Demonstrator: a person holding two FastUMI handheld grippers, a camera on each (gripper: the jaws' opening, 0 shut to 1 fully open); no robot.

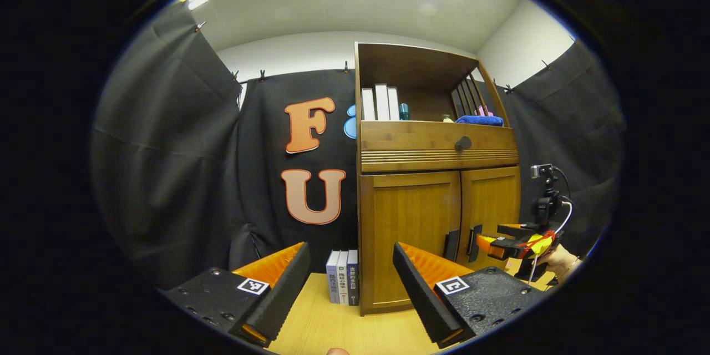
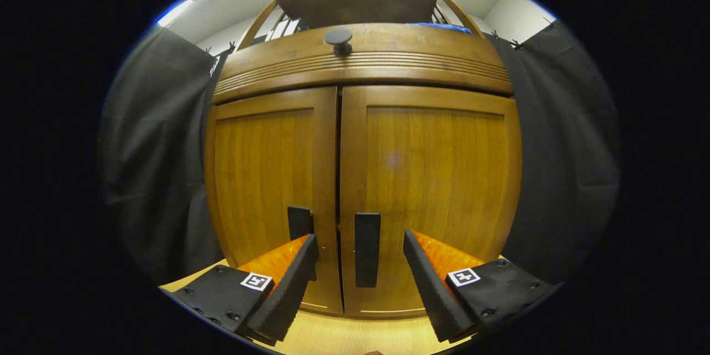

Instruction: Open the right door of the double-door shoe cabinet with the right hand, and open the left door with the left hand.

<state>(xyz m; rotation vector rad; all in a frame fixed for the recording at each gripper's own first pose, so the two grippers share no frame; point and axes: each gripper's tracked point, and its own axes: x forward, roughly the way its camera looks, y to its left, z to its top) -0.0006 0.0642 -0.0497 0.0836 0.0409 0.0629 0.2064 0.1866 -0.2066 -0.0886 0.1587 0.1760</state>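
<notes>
A wooden shoe cabinet stands on the table with both doors closed. In the right gripper view the right door and its black handle are directly ahead, and the left door with its handle sits beside it. My right gripper is open, its fingers either side of the right handle and a little short of it. My left gripper is open too, held back from the cabinet's left front corner. In the left gripper view the right gripper reaches toward the door handles.
Several upright books stand on the table against the cabinet's left side. The open shelf on top holds white books and a blue cloth. A drawer with a round knob runs above the doors. A hand holds the right gripper.
</notes>
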